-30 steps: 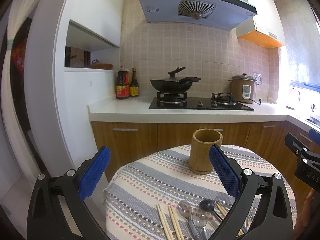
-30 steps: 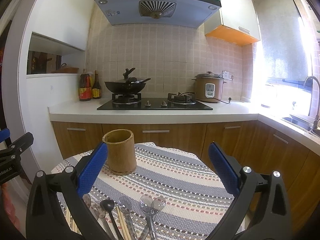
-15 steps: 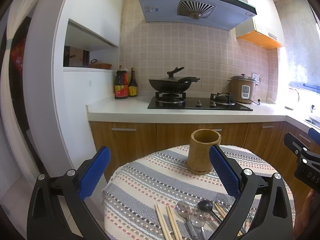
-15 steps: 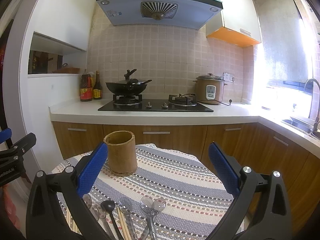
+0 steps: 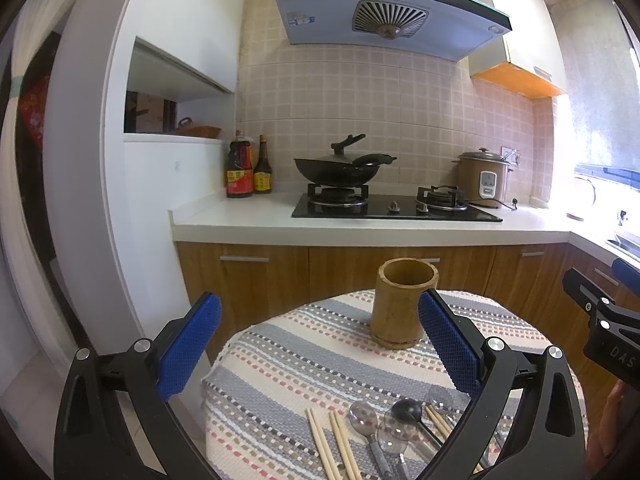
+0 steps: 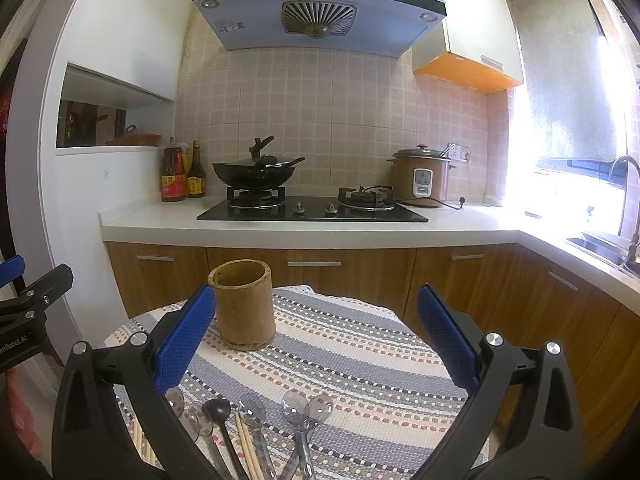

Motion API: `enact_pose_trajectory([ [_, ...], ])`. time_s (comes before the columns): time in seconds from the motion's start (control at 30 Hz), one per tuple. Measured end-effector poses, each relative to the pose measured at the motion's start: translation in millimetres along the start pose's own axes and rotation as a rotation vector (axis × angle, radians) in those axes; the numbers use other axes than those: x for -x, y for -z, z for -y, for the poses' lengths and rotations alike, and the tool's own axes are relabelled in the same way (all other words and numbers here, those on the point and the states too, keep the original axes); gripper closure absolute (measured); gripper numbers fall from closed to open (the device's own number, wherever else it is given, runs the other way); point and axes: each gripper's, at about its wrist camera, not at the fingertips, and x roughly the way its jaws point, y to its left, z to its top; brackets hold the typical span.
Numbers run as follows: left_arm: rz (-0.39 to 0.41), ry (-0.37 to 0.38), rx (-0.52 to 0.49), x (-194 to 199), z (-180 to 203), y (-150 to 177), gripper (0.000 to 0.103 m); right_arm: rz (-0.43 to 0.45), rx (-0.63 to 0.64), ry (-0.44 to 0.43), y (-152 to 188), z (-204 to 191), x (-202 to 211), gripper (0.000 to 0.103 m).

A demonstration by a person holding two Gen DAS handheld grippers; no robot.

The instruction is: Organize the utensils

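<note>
Chopsticks (image 5: 334, 446), clear spoons (image 5: 362, 416) and a black spoon (image 5: 406, 410) are laid at 6 o'clock on the striped tablecloth (image 5: 300, 360). Both the left gripper (image 5: 318, 344) and right gripper (image 6: 316, 340) are held spread, empty. A bamboo holder (image 5: 402, 304) is stood upright at 12 o'clock beyond.

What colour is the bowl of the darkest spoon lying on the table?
Black; the other spoons look clear. The black spoon shows best in the right wrist view.
</note>
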Motion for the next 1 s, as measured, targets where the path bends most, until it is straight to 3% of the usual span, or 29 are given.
enact_pose_trajectory([
  [0.7,-0.026,0.005,-0.001,-8,-5,3,0.007,-0.013,0.015,0.031,3,0,-4,0.008],
  [0.83,-0.112,0.081,0.071,-26,-32,-2,0.008,-0.042,0.039,0.072,2,3,-13,0.008],
  [1.0,-0.313,0.211,0.181,-70,-66,16,0.017,-0.159,0.034,0.047,7,16,-40,0.014],
])
